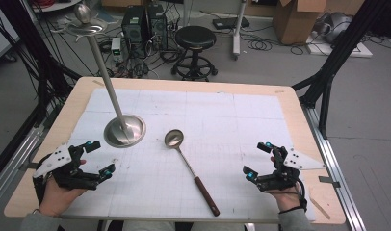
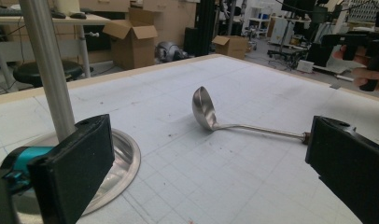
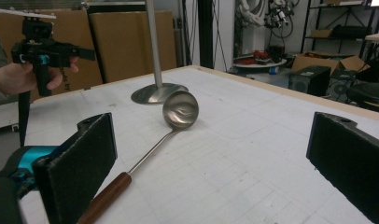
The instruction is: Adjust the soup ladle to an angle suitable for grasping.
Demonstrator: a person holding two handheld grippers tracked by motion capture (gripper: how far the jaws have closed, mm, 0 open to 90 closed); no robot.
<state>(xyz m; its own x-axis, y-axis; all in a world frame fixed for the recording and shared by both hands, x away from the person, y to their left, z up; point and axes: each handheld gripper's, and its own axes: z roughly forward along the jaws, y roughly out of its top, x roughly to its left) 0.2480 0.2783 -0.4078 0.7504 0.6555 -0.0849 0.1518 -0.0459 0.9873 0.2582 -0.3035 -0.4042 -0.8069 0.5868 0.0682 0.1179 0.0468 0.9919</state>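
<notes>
A steel ladle [image 1: 174, 138] with a brown wooden handle lies on the white mat, bowl away from me and handle toward the near edge. Left of it, a metal stand [image 1: 124, 130] has a round base and a tall leaning pole carrying a small dish [image 1: 86, 25]. My left gripper [image 1: 99, 158] rests at the near left, open and holding nothing, pointing at the ladle [image 2: 204, 109] and the stand base [image 2: 120, 161]. At the near right my right gripper [image 1: 256, 160] is open too, and between its jaws I see the ladle [image 3: 180, 109] farther off on the mat.
The wooden table [image 1: 299, 120] carries a white gridded mat [image 1: 222, 125]. Beyond the far edge are a black stool [image 1: 195, 37], computer cases, cables and cardboard boxes. Black frame legs stand at the far right and far left.
</notes>
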